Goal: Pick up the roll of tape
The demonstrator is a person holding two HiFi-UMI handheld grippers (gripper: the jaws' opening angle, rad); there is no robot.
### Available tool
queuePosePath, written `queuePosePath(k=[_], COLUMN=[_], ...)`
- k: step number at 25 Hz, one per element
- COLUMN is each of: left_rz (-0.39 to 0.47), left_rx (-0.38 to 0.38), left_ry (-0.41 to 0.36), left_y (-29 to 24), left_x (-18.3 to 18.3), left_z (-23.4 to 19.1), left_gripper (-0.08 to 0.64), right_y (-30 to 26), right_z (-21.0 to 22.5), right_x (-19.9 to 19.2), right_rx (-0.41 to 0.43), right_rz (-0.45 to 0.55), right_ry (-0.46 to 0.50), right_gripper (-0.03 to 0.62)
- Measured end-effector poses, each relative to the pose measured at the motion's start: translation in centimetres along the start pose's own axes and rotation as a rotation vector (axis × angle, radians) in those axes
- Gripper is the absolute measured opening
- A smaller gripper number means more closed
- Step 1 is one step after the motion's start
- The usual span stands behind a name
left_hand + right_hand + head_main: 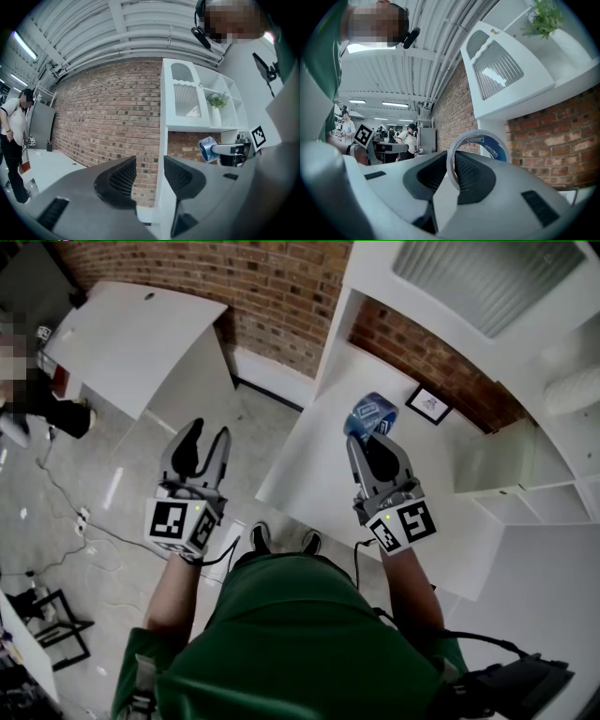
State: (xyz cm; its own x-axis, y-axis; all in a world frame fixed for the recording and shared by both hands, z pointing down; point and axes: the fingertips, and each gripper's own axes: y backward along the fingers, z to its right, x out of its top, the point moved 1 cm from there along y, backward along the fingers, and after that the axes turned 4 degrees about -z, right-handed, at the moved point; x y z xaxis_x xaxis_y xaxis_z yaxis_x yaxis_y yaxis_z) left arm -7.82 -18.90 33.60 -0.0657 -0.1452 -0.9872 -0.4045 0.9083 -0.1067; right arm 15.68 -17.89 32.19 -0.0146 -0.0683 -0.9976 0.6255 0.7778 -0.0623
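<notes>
The roll of tape (370,415), clear with a blue inner ring, is clamped between the jaws of my right gripper (372,440), lifted off the white desk (319,474). In the right gripper view the roll (480,143) stands on edge, its wall pinched between the two ribbed pads. My left gripper (207,439) hangs over the floor left of the desk, its jaws a little apart with nothing between them; the left gripper view shows the gripper (150,176) in front of a brick wall, with the tape (206,148) far off to the right.
A small framed picture (428,405) leans at the back of the desk. White shelving (525,465) stands to the right, another white desk (131,338) at the far left. Cables (66,502) trail over the floor. People stand in the background.
</notes>
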Motion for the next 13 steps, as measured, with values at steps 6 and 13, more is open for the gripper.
queuePosePath(k=[6,13], left_rz=[-0.006,-0.01], left_rx=[-0.003,-0.002], left_ry=[-0.01,-0.004], left_y=[-0.04,0.36], left_x=[0.12,-0.18], left_z=[-0.03,-0.84], left_gripper=[0.193,0.193], right_y=[-0.24,-0.48], right_z=[-0.16,-0.21], right_x=[0.02,-0.1], right_rx=[0.003,-0.008], right_rz=[-0.002,-0.006], right_ry=[0.005,0.012], right_gripper=[0.067,0.067])
